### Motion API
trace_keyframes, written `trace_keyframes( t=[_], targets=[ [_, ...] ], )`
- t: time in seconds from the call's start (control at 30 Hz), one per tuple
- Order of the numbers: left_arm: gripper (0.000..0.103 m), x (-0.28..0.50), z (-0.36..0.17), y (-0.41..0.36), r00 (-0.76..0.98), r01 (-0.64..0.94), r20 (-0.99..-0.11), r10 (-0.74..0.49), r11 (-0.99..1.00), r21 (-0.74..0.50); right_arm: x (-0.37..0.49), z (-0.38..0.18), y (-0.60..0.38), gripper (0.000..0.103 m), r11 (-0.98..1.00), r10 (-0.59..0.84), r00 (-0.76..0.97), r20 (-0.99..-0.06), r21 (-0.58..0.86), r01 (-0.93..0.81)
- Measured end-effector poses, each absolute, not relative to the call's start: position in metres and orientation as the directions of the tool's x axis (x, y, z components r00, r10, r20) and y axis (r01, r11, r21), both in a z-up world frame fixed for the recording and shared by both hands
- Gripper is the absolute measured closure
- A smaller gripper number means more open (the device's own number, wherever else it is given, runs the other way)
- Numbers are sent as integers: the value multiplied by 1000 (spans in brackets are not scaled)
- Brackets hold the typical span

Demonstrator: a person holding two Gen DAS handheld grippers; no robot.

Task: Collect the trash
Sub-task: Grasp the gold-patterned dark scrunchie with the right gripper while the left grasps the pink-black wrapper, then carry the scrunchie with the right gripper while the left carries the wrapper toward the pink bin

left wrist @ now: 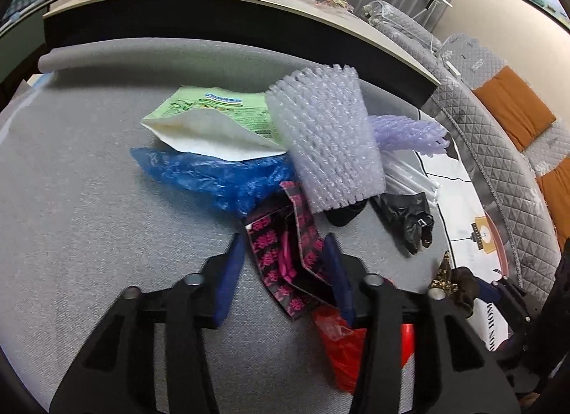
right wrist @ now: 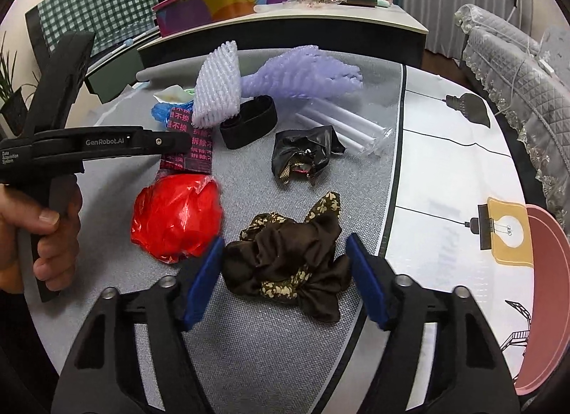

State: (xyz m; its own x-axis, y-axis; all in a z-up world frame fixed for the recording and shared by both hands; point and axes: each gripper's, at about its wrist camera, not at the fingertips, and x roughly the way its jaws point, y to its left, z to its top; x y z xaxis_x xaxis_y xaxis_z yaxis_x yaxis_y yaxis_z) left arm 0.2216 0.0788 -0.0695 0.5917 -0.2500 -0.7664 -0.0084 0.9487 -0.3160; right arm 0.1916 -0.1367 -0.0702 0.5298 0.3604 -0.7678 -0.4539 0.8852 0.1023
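In the left wrist view my left gripper [left wrist: 283, 239] is open, its blue pads on either side of a black-and-pink wrapper [left wrist: 281, 253] lying on the grey mat [left wrist: 107, 236]. A small gap shows at the left pad. My right gripper [right wrist: 285, 239] is open around a brown patterned scrunchie [right wrist: 285, 260], whose sides lie close to both pads without being squeezed. A red plastic bag [right wrist: 174, 221] lies left of the scrunchie. A crumpled black bag [right wrist: 306, 154] lies beyond it. The right wrist view shows the left gripper [right wrist: 171, 143] from the side, held by a hand [right wrist: 46, 236].
Farther back lie a white foam net [left wrist: 327, 139], a purple foam net [right wrist: 302, 72], a blue plastic bag [left wrist: 213, 175], a green pouch [left wrist: 213, 111], a black band [right wrist: 249, 122] and white tubes [right wrist: 342, 129]. A pink basin [right wrist: 545, 300] stands at the right edge. A cluttered counter [right wrist: 320, 18] rises behind.
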Motion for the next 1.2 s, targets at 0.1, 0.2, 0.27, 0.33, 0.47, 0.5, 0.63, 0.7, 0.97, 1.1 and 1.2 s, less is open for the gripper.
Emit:
trace_keyframes(
  t=[0.1, 0.2, 0.27, 0.33, 0.47, 0.5, 0.63, 0.7, 0.97, 1.1, 1.2],
  targets=[
    [73, 220, -67, 75, 590, 4, -768, -249, 952, -306, 192, -68, -138, 53, 884, 364, 528, -768, 106, -455],
    [78, 216, -60, 74, 603, 19, -760, -241, 957, -289, 192, -66, -140, 58, 886, 368, 530, -764, 114, -450],
    [82, 215, -55, 72, 611, 29, -756, -233, 961, -273, 191, -63, -142, 60, 890, 363, 543, -757, 108, -444],
    [84, 211, -48, 70, 625, 42, -748, -223, 967, -253, 190, -58, -144, 61, 895, 359, 562, -745, 104, -434],
    [84, 202, -34, 67, 651, 64, -729, -213, 972, -227, 188, -49, -150, 61, 904, 355, 592, -724, 106, -413],
    [85, 200, -31, 68, 657, 69, -724, -211, 973, -220, 188, -47, -151, 61, 906, 354, 597, -720, 107, -409],
    [85, 191, -21, 66, 677, 85, -709, -198, 978, -192, 185, -41, -153, 61, 911, 347, 617, -707, 97, -400],
    [85, 187, -17, 65, 685, 89, -702, -195, 979, -184, 183, -37, -153, 61, 913, 341, 631, -696, 87, -398],
    [85, 171, -5, 58, 712, 106, -677, -189, 981, -163, 179, -20, -160, 61, 923, 331, 674, -661, 79, -376],
    [85, 163, 0, 53, 722, 109, -665, -192, 980, -165, 176, -11, -166, 61, 930, 323, 694, -643, 80, -359],
    [85, 157, 2, 49, 729, 107, -657, -193, 980, -169, 172, -4, -172, 61, 934, 317, 709, -630, 79, -348]
  ],
)
